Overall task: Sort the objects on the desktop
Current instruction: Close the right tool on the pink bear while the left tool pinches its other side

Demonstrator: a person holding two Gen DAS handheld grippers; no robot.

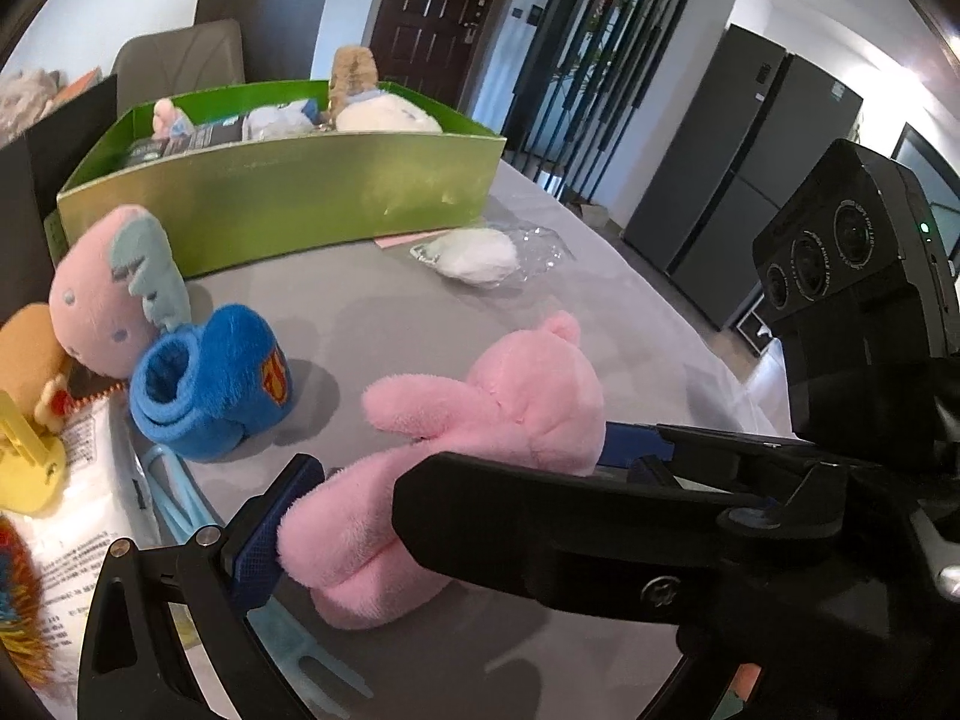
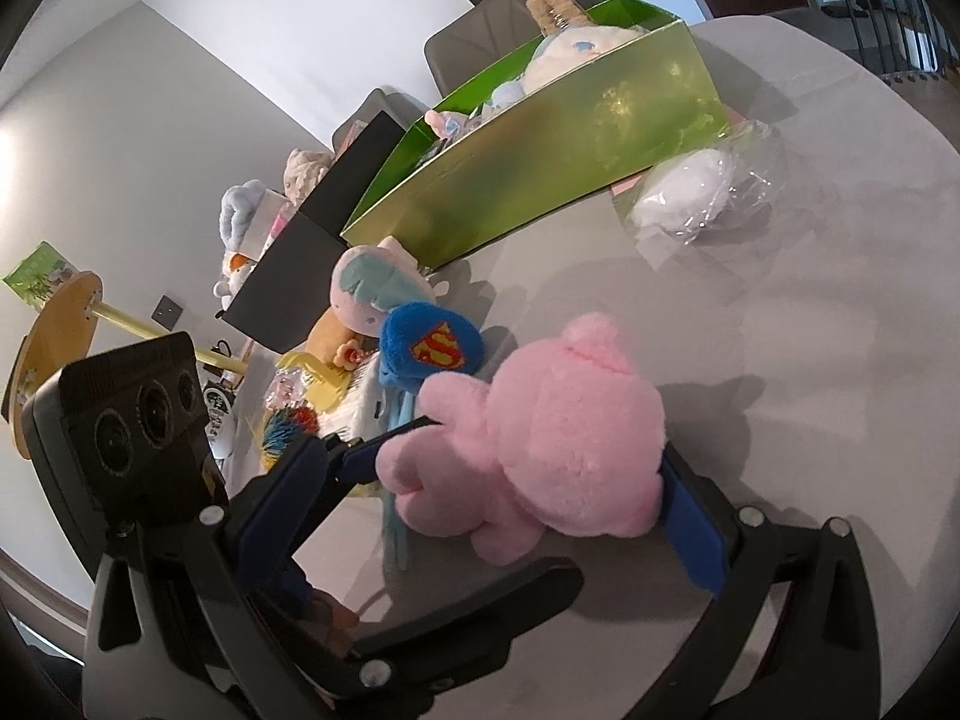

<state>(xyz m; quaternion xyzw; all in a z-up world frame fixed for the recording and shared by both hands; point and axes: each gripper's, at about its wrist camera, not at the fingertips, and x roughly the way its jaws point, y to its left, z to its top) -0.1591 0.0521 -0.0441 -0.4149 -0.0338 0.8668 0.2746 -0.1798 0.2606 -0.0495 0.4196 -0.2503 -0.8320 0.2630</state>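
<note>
A pink plush bear (image 1: 480, 438) lies on the grey table (image 1: 432, 312), also in the right wrist view (image 2: 552, 432). My right gripper (image 2: 480, 480) is around it, blue pads (image 2: 696, 516) against its sides; in the left wrist view its black finger (image 1: 540, 534) crosses the bear. My left gripper (image 1: 420, 498) sits at the bear's legs with a blue pad (image 1: 264, 552) beside them; whether it grips is unclear. A green box (image 1: 288, 198) at the back holds plush toys.
A blue Superman plush slipper (image 1: 210, 384) and a pink-and-teal plush (image 1: 114, 288) lie left. A white plush in clear wrap (image 1: 480, 252) lies by the box. Packets, a light blue hanger (image 1: 180, 498) and a black box (image 2: 312, 252) crowd the left side.
</note>
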